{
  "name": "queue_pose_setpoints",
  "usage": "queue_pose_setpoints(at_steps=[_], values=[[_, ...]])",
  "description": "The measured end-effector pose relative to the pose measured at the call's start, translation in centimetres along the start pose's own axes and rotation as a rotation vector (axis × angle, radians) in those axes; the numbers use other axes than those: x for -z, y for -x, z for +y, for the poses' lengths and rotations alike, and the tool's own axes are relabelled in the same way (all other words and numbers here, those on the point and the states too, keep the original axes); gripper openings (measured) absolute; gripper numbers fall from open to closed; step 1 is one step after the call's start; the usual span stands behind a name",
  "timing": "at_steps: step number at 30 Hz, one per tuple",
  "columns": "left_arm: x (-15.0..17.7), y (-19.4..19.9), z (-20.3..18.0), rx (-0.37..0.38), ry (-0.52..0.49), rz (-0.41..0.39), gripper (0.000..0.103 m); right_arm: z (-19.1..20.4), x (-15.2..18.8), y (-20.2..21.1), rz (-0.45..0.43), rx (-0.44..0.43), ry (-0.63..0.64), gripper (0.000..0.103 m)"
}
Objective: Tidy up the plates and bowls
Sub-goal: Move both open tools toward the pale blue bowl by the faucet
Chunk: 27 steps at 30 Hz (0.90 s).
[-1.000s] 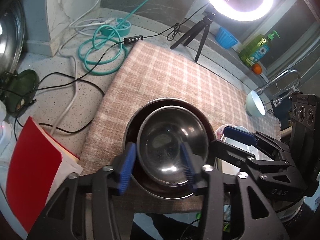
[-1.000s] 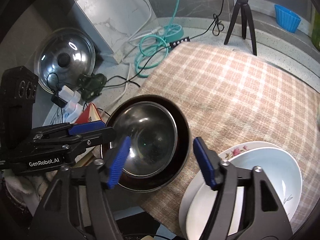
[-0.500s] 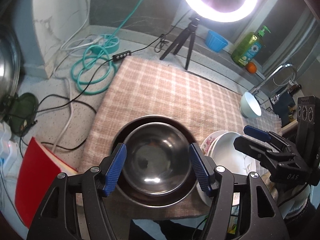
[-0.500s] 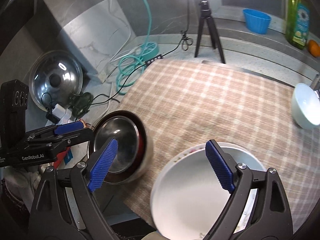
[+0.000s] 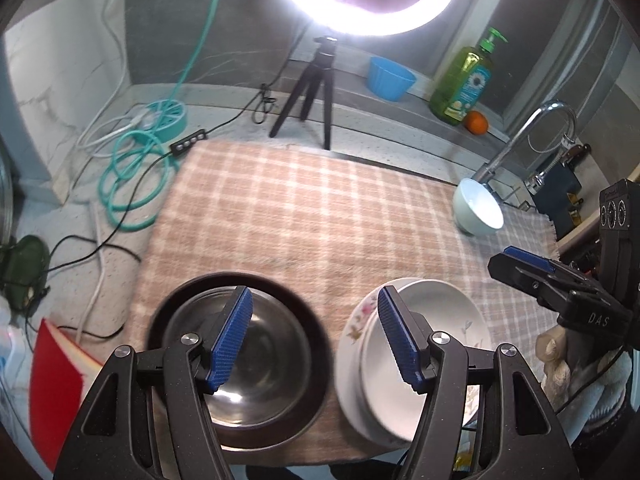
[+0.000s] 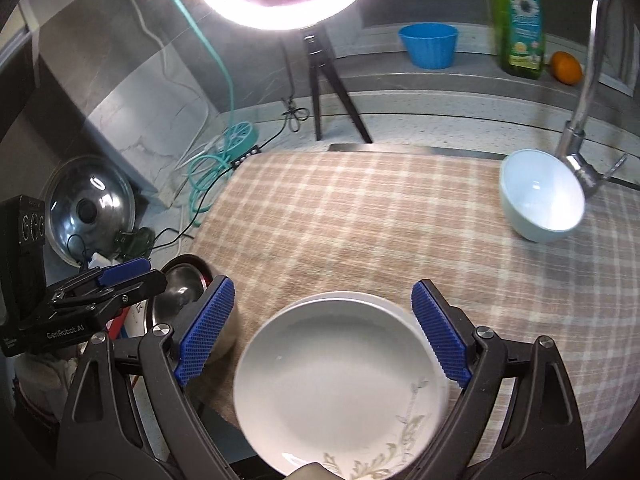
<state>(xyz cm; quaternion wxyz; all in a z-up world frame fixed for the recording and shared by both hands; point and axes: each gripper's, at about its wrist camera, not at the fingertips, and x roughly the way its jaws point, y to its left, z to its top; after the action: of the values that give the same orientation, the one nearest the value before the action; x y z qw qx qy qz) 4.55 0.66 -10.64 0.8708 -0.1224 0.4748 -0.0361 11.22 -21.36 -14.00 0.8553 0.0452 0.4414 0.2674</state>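
Note:
A steel bowl (image 5: pixel 256 364) sits inside a dark brown bowl (image 5: pixel 304 320) at the near left of the plaid cloth (image 5: pixel 304 220). Two stacked white plates (image 5: pixel 432 328), the lower one flowered, lie to its right. My left gripper (image 5: pixel 314 336) is open and empty, above the gap between bowls and plates. My right gripper (image 6: pixel 322 332) is open and empty, over the white plates (image 6: pixel 340 384). A pale blue bowl (image 6: pixel 540 196) stands tilted at the cloth's far right, and it also shows in the left wrist view (image 5: pixel 478 208).
A ring light on a tripod (image 5: pixel 316 80) stands behind the cloth. A blue cup (image 5: pixel 390 78), green soap bottle (image 5: pixel 466 80) and orange (image 5: pixel 476 122) sit on the back ledge. A faucet (image 6: pixel 584 80) rises at right. Teal cable (image 5: pixel 132 172), pot lid (image 6: pixel 88 212) and red book (image 5: pixel 56 392) lie left.
My left gripper has let go of the steel bowl, opened and pulled up and back. My right gripper has shifted right, from the bowls to above the white plates.

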Motion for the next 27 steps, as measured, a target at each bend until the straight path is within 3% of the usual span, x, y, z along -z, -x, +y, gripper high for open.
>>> queue_pose_setpoints(at_steps=[12,27], values=[[-2.0,-3.4,-5.3,0.054,-0.072,0.011,0.065,-9.2,-0.4,3.3,-0.03,0.102,-0.129,0.093],[-6.2,-9.0,-12.2,0.183,-0.136,0.054,0.065,-20.8,-1.7,6.2,-0.091,0.184,-0.303,0.093]])
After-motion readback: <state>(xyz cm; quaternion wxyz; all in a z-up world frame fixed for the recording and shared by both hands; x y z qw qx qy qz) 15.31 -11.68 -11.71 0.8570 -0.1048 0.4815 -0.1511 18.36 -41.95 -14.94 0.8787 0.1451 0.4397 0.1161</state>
